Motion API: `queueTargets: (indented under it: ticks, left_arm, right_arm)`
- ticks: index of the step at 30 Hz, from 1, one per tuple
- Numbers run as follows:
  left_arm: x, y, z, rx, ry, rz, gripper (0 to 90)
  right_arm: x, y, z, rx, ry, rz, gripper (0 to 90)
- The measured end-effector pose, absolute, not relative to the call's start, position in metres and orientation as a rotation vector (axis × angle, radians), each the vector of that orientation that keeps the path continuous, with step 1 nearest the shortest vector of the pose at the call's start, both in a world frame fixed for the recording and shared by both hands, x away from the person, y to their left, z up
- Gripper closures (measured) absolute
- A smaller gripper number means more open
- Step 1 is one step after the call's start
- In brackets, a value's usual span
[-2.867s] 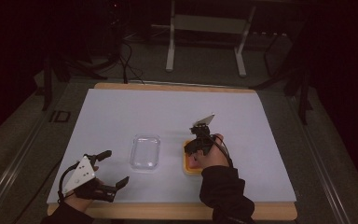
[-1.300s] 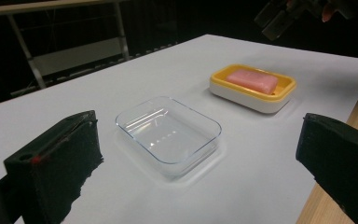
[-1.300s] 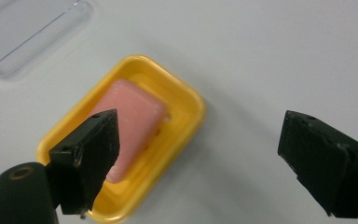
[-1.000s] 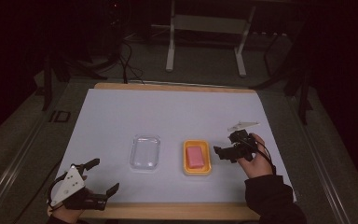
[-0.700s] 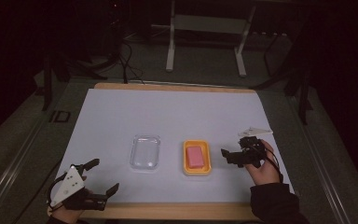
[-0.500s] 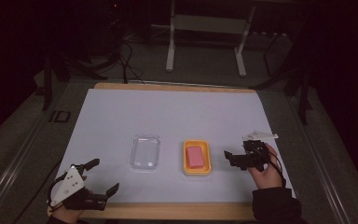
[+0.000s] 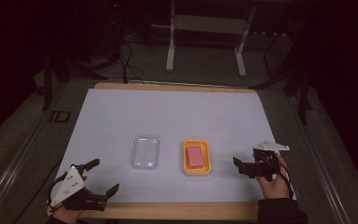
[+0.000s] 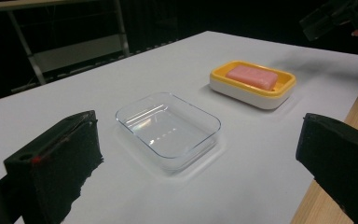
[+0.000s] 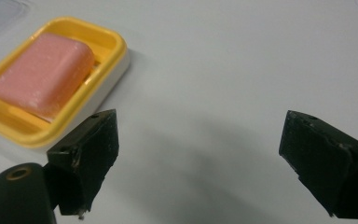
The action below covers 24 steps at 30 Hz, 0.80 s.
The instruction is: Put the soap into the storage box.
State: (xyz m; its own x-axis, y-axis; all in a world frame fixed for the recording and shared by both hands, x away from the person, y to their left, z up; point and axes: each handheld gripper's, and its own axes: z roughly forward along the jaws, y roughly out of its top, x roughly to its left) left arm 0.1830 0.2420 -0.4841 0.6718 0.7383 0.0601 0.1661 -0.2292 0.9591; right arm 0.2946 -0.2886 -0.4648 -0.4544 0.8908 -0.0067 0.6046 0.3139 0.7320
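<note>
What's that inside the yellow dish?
A pink bar of soap lies inside the yellow dish, roughly centred. The soap covers most of the dish floor, so what is under it cannot be seen. The clear tray beside it holds nothing.

- The pink rectangular soap bar [image 9: 42, 74] hides most of the floor of the yellow plastic soap dish [image 9: 109, 44], whose near-left end runs off the right gripper view's edge.
- The clear rectangular glass dish [image 9: 0, 11] is a blurred corner cut by the top-left edge there.
- In the left gripper view, the right tongs [image 8: 335, 14] are a blurred dark shape cut by the top-right corner.
- Both forearms are cut by the high view's bottom edge.
</note>
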Motion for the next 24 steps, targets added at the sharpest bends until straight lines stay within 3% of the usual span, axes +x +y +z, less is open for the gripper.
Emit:
queueTargets:
  ticks: [24]
  left_arm:
    - [0.184,0.241,-0.484,1.777,0.716,0.606,0.2]
  right_arm:
    - [0.289,-0.31,-0.479,1.36,2.153,0.96,12.3]
